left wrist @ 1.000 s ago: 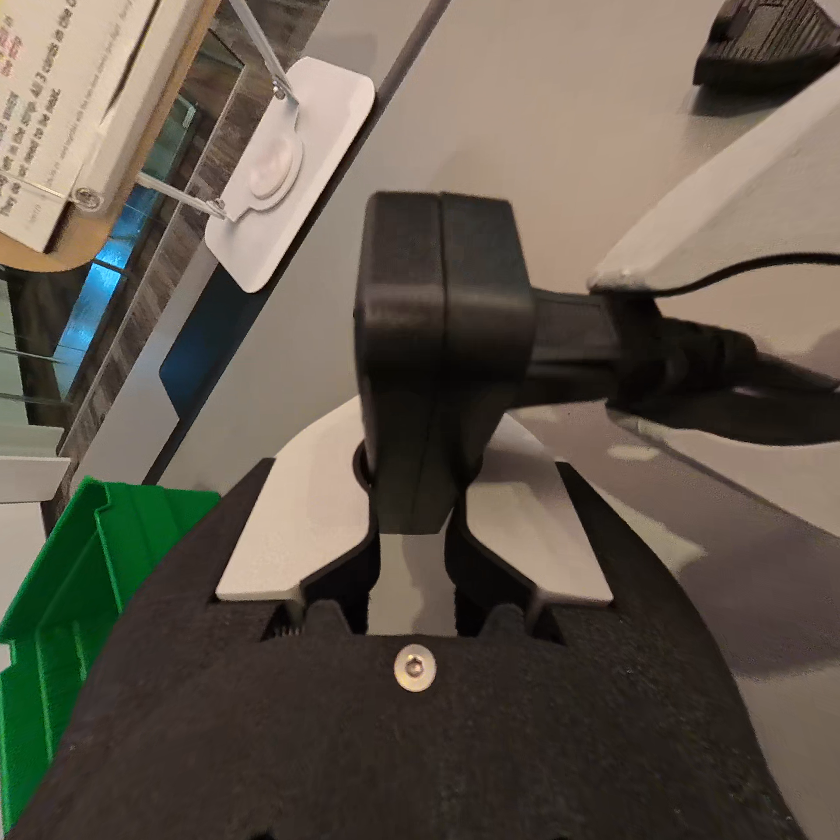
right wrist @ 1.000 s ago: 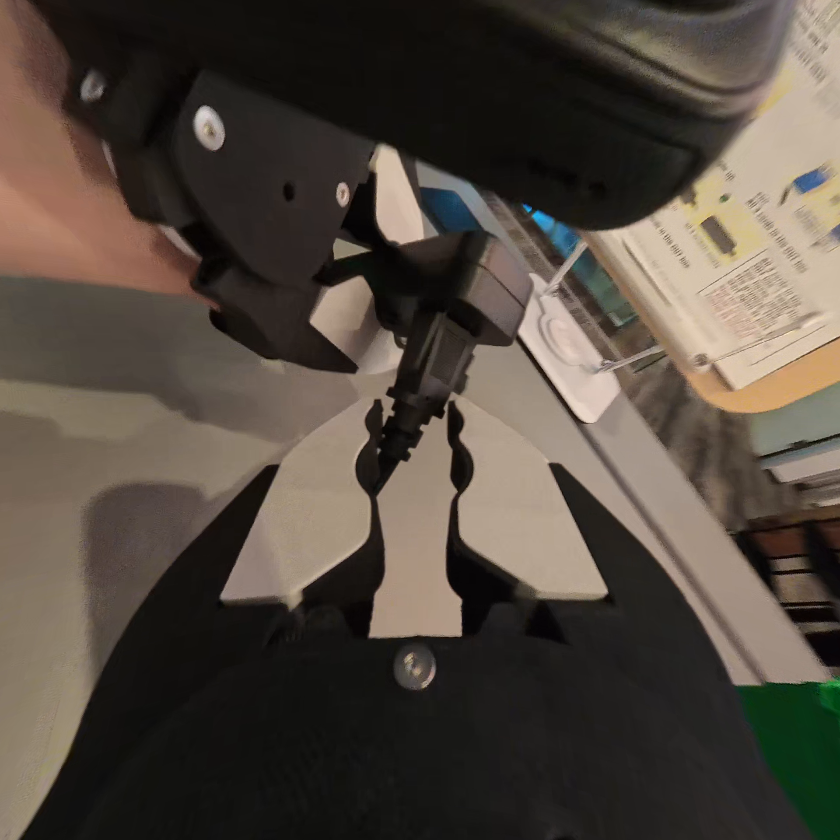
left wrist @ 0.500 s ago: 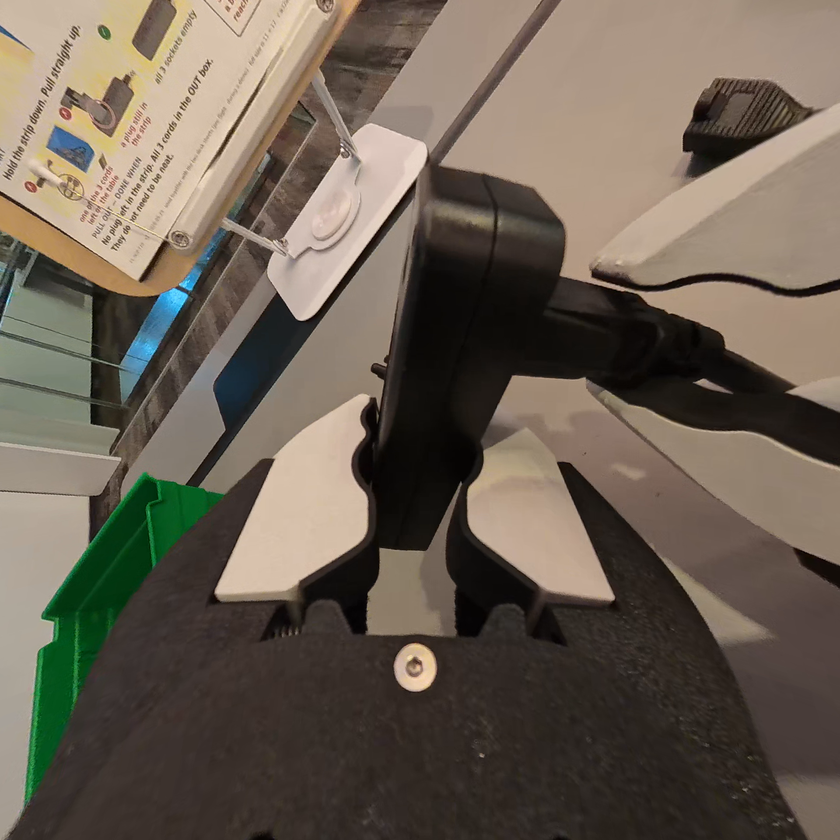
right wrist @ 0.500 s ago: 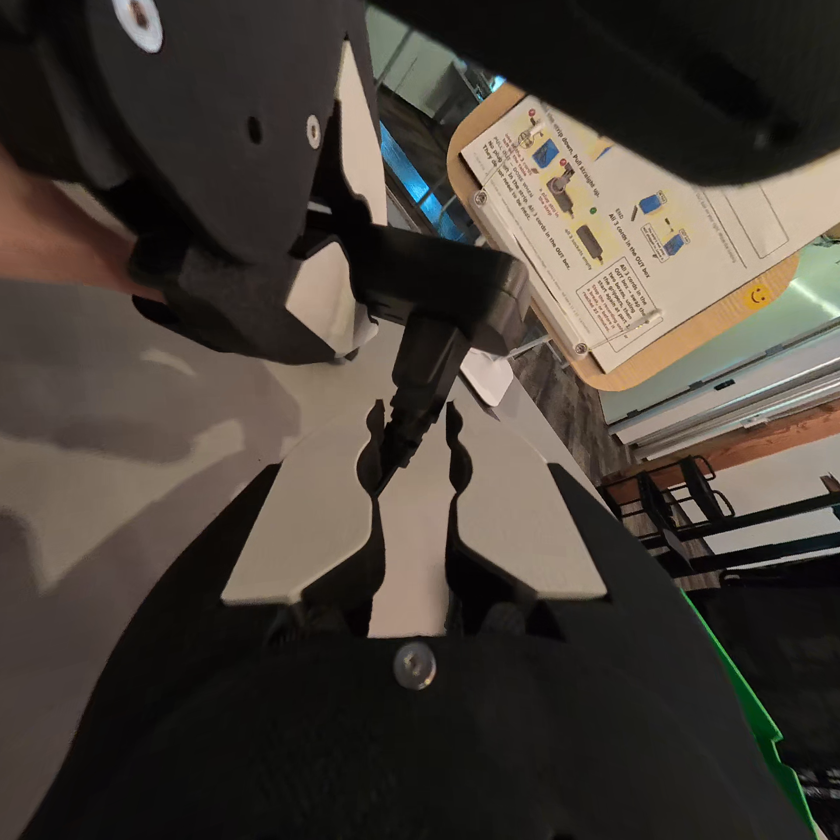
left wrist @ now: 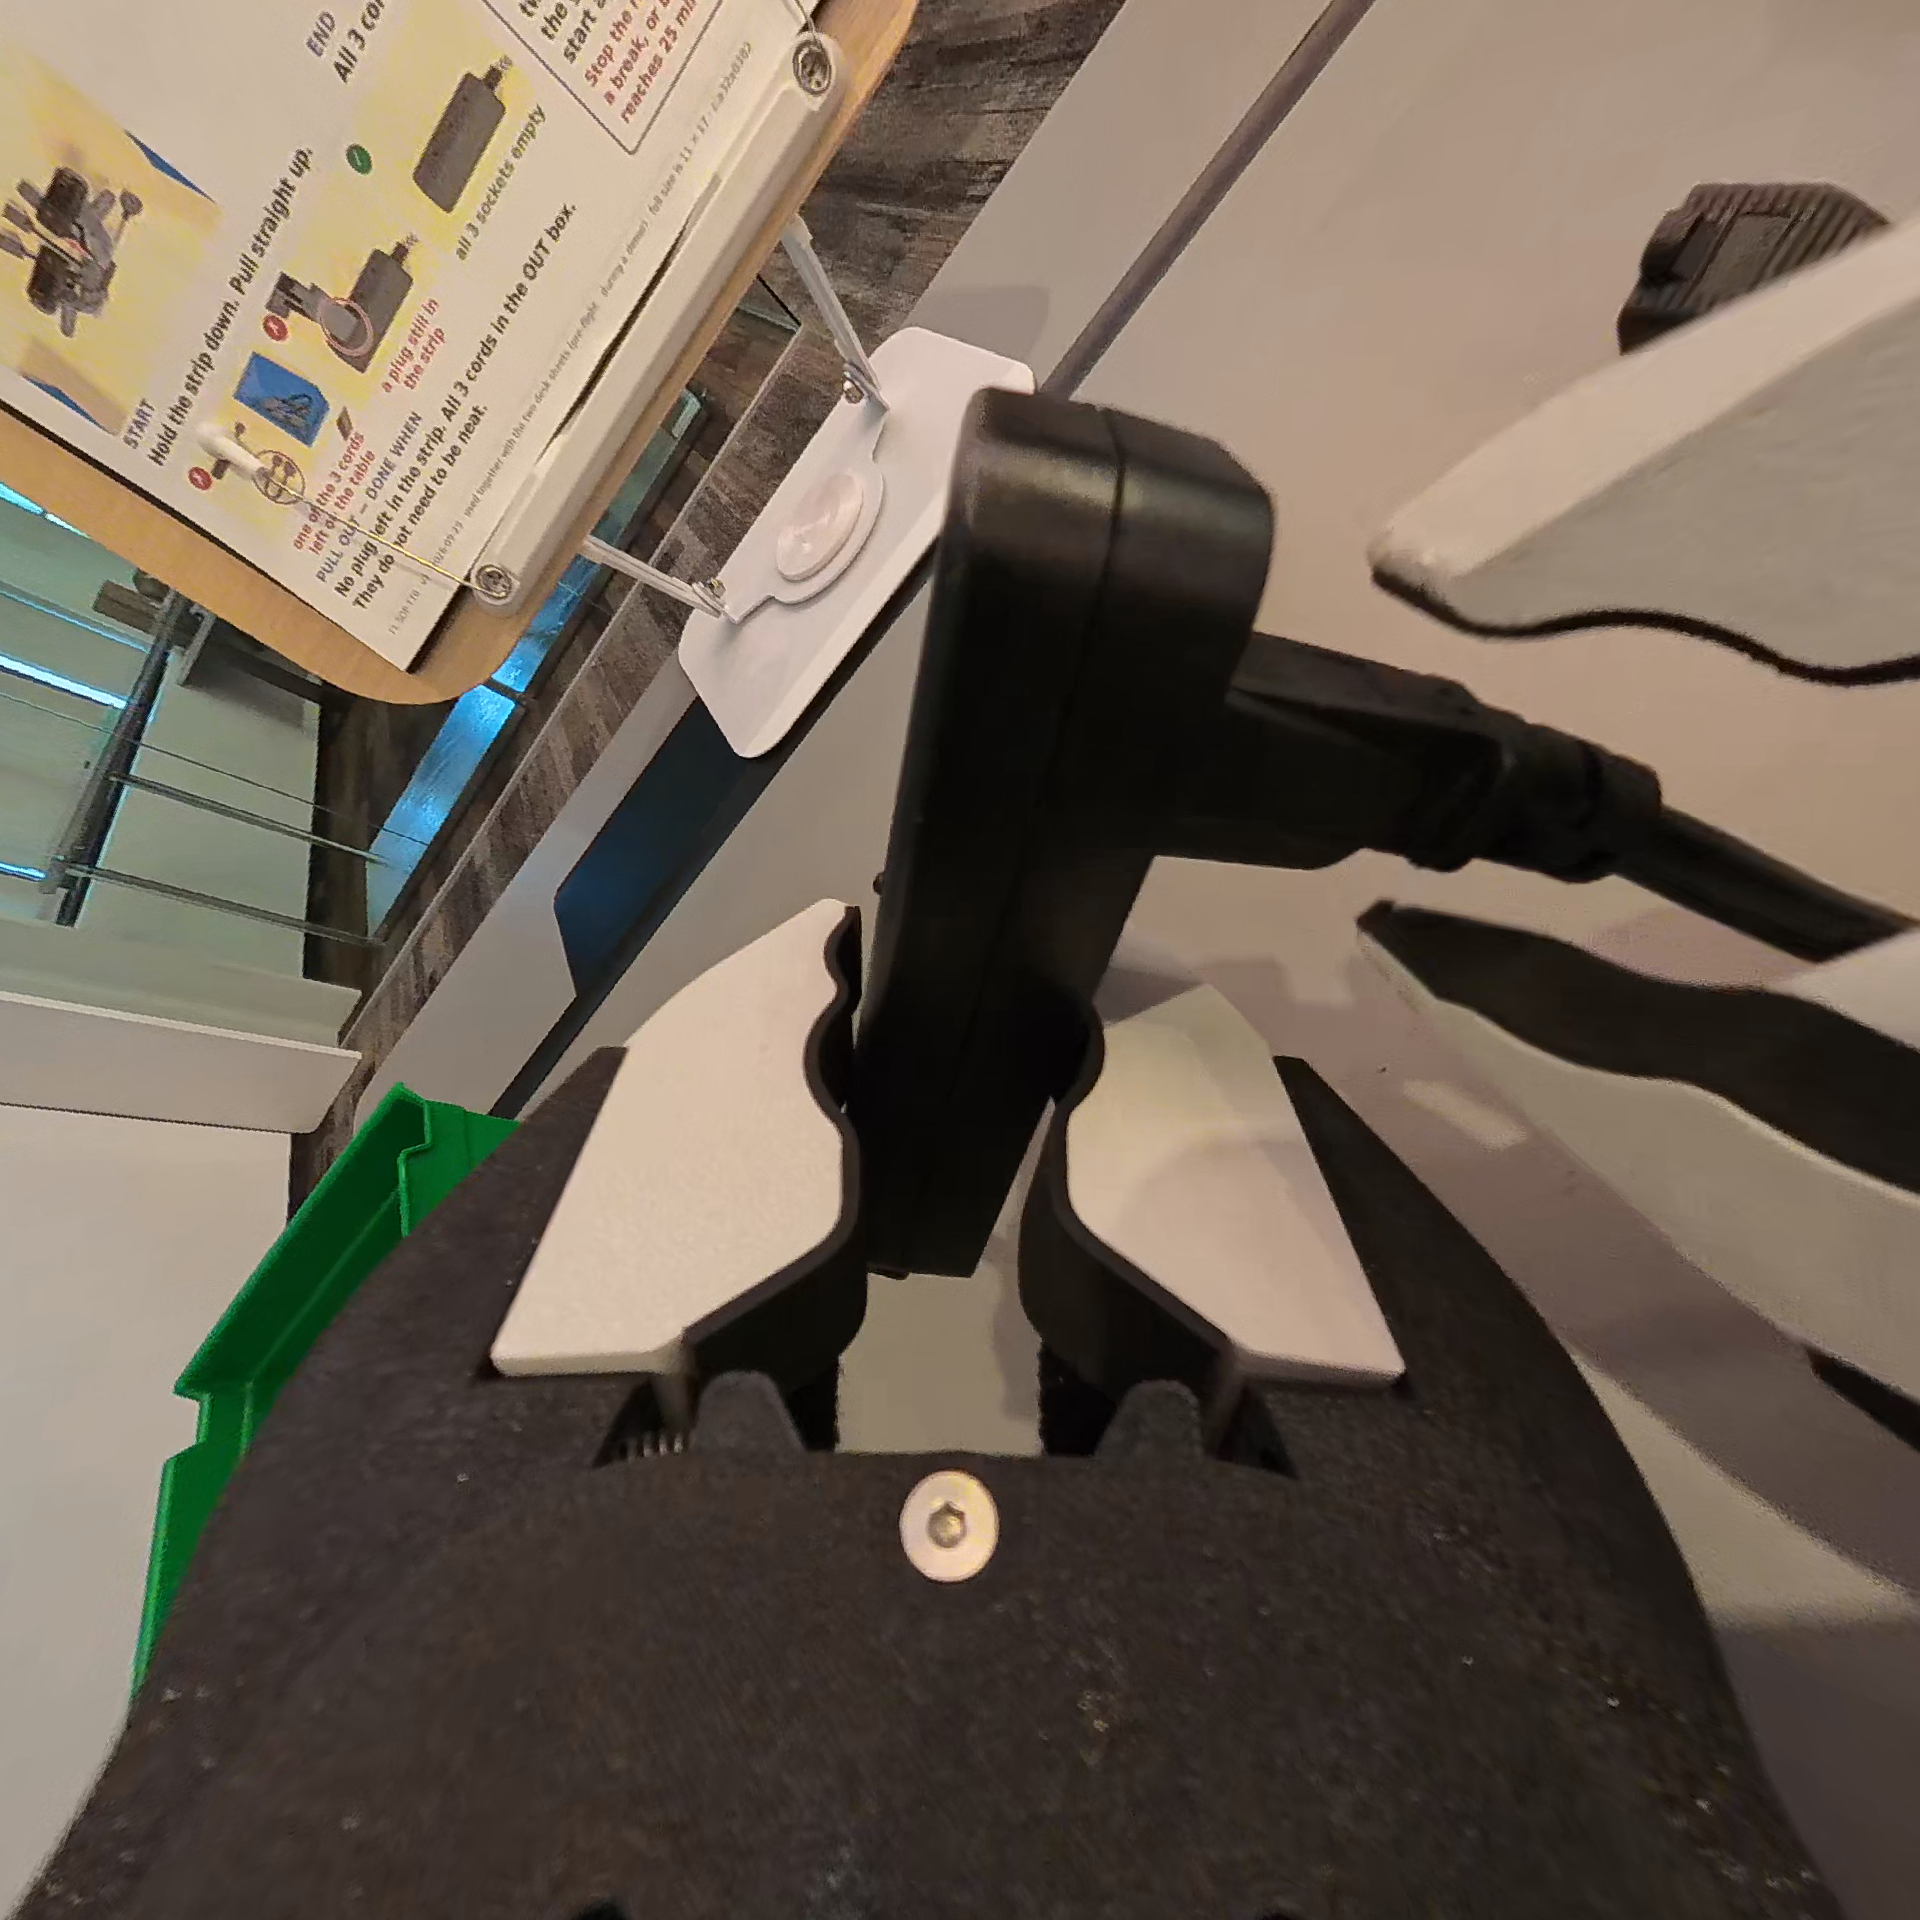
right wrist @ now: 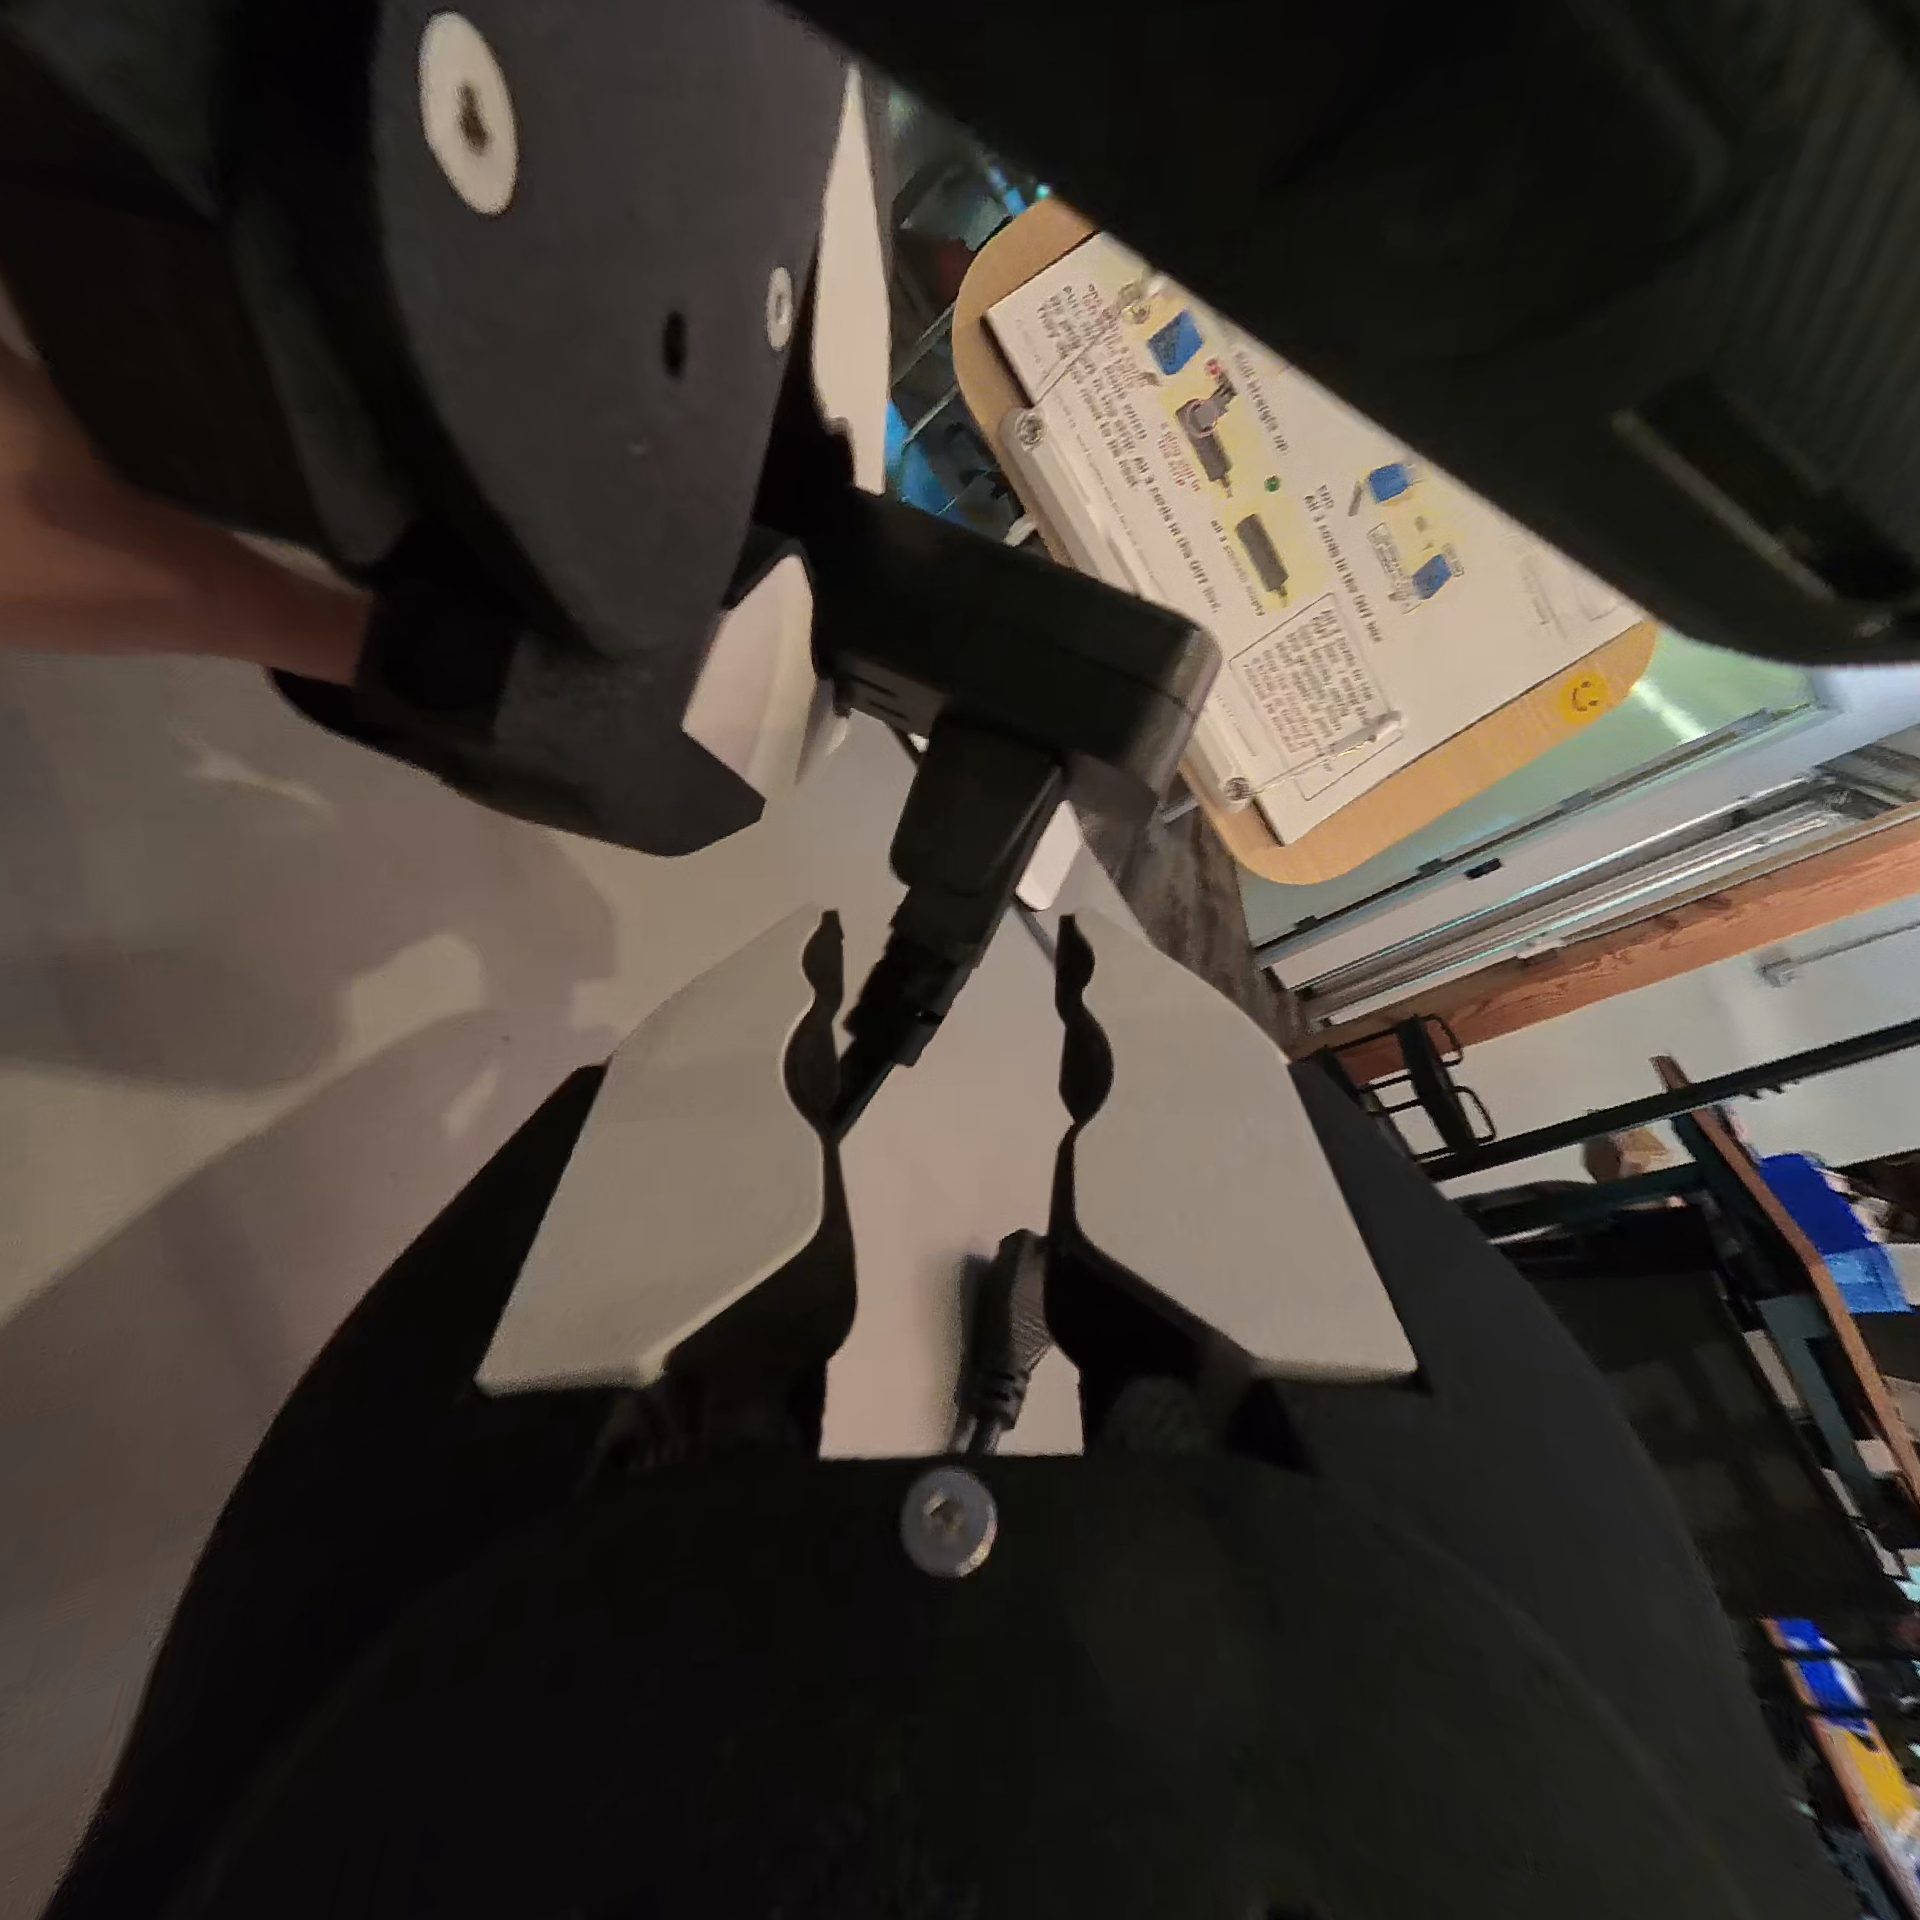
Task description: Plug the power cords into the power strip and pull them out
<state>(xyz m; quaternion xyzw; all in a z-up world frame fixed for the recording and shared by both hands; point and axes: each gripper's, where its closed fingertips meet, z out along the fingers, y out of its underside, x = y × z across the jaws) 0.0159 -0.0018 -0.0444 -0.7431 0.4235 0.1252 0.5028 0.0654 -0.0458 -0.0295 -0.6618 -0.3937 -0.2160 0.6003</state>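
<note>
Tongs in my left hand (left wrist: 956, 1049) are pinching the lower end of the black power strip (left wrist: 1049, 790), holding it up off the grey counter (left wrist: 1455, 312) and tilted a little to the right. One power cord (left wrist: 1538, 790) is sitting plugged into the strip's side, its thick plug and strain relief running out to the right. My right tongs (right wrist: 940, 1023) are spread around that cord, with one white finger (left wrist: 1683, 499) above it and the other below it; in my right wrist view the cord is lying against the left finger with a clear gap to the right one, so they are not gripping it. Down between the roots of those fingers another small black plug (right wrist: 1003, 1320) is lying on the counter. An instruction sheet on a wooden board (left wrist: 343, 260) is standing on a white stand (left wrist: 831, 540) at the counter's far edge. A green bin (left wrist: 301, 1340) is showing at the lower left of my left wrist view.
</note>
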